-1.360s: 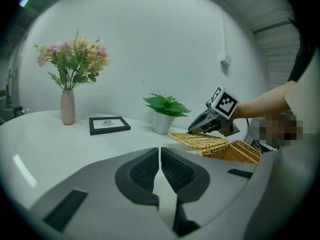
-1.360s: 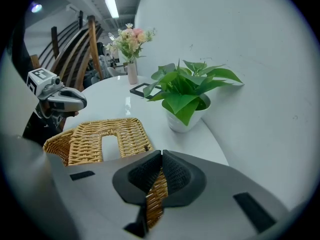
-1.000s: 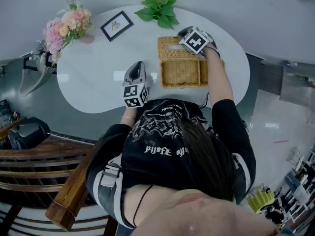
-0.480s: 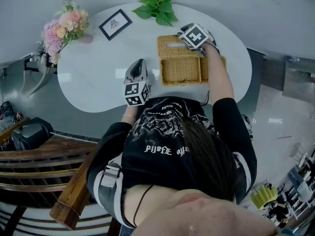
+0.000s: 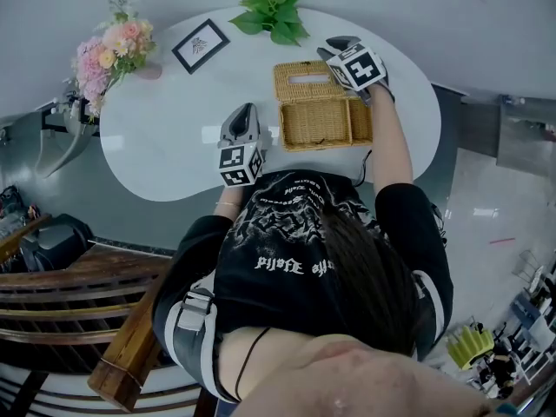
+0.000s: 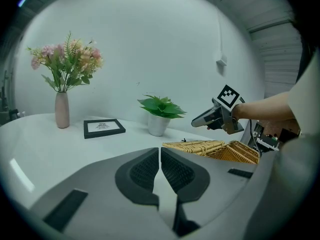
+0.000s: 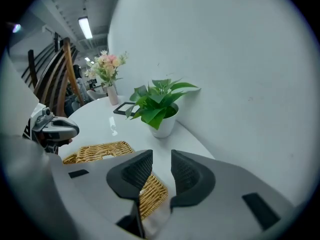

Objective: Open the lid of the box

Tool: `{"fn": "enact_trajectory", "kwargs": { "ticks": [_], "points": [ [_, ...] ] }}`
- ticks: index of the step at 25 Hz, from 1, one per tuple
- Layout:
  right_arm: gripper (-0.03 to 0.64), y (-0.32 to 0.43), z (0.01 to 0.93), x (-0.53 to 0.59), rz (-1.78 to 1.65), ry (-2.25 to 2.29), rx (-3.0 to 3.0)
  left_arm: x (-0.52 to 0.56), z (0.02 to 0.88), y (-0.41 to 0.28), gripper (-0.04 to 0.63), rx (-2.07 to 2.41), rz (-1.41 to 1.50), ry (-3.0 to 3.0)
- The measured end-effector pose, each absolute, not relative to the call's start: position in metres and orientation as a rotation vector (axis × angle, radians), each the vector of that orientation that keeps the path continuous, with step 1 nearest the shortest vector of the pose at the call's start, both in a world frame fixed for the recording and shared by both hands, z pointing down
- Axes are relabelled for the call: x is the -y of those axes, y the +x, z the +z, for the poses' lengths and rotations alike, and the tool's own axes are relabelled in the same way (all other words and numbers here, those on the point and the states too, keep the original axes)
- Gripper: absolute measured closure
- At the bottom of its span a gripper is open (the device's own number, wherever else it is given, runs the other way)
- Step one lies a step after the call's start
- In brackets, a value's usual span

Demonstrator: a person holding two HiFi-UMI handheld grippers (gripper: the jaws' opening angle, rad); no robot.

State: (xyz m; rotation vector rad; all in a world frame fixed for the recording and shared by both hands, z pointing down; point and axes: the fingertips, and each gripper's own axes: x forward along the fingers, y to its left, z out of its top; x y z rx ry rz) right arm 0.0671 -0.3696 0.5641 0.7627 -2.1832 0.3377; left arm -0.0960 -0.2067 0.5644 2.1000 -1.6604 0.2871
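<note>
The white table (image 5: 174,137) is smooth, glossy and rounded like a bean. The wicker box (image 5: 317,124) sits on its far right part, just in front of the person. It is rectangular and woven from pale straw-coloured cane, ribbed and rough, and its inside is showing. The lid (image 5: 287,89), of the same weave with a slot through its middle, is already swung up and leans back on the far side, so the task looks as good as done.

Box and lid should be light and fairly stiff with a little spring. The coarse weave grips well under rubber pads, but thin strands could snag or crack if pinched hard. The free long edge of the lid is the place to take hold, since the hinge side only pivots.

The right gripper (image 5: 333,49) hangs above the box's far right corner. Its ridged dark pads have just been opening and now stand wide, with nothing between them — only wicker shows below. The left gripper (image 5: 243,115) hovers over bare table near the box's left side, pads pressed together and empty.

Behind stand a leafy potted plant (image 5: 274,11), a vase of pink flowers (image 5: 113,46) and a small black picture frame (image 5: 201,45).
</note>
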Motion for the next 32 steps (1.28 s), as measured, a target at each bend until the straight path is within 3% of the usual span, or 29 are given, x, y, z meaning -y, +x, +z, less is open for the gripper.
{"fn": "enact_trajectory", "kwargs": {
  "ticks": [16, 32],
  "points": [
    [0.494, 0.101, 0.485, 0.320, 0.172, 1.166, 2.307, 0.195, 0.538, -0.080, 0.563, 1.637, 0.208, 2.191],
    [0.502, 0.109, 0.479, 0.257, 0.231, 1.425, 2.411, 0.193, 0.521, -0.057, 0.565, 1.571, 0.177, 2.282]
  ]
}}
